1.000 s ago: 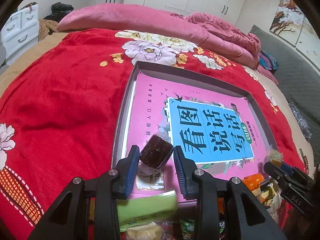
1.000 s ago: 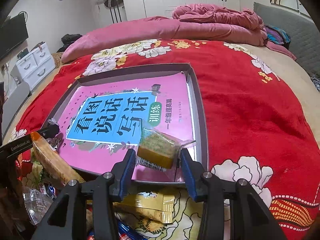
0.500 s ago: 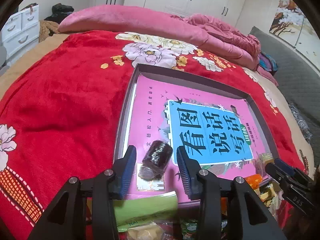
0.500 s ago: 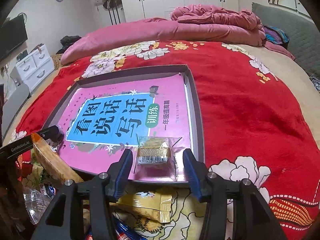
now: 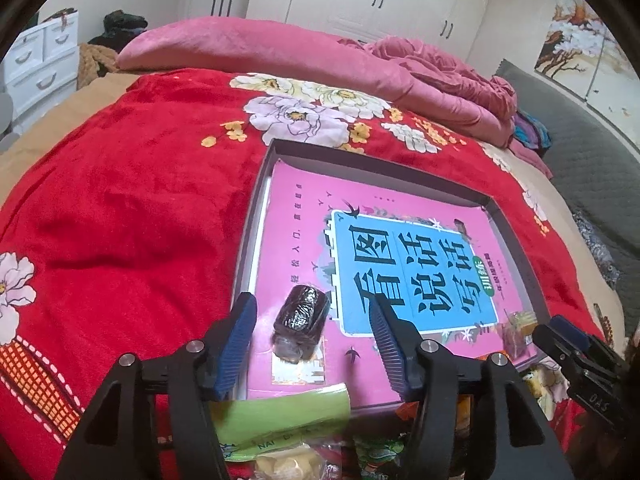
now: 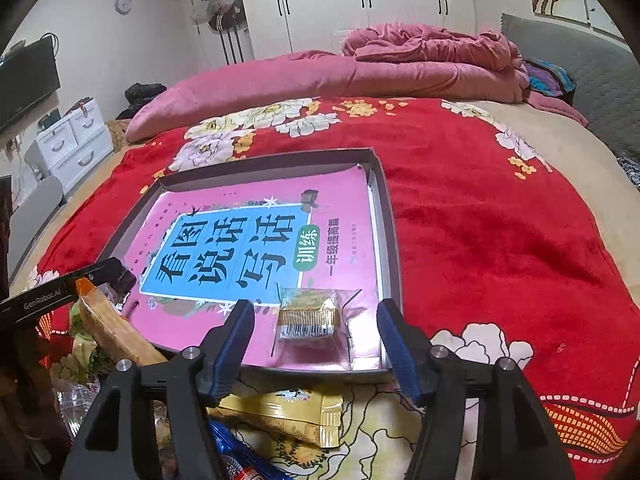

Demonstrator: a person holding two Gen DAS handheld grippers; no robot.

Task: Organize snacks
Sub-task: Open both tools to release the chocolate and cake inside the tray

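Left wrist view: your left gripper (image 5: 314,334) has just been opening, and the dark wrapped snack (image 5: 301,327) now lies free between its parted jaws on the pink book (image 5: 304,216) in the tray (image 5: 400,164), long axis pointing away and slightly right. Your right gripper (image 6: 316,332) has likewise just opened around the gold-wrapped snack (image 6: 310,314), lying crosswise at the tray's near right corner. Both placements look done.

A home bedroom: a bed (image 6: 500,240) under a red floral blanket (image 5: 120,208), pink bedding (image 6: 360,72) beyond the fingers, white wardrobes (image 6: 360,0) behind, white drawers (image 6: 76,140) at left.
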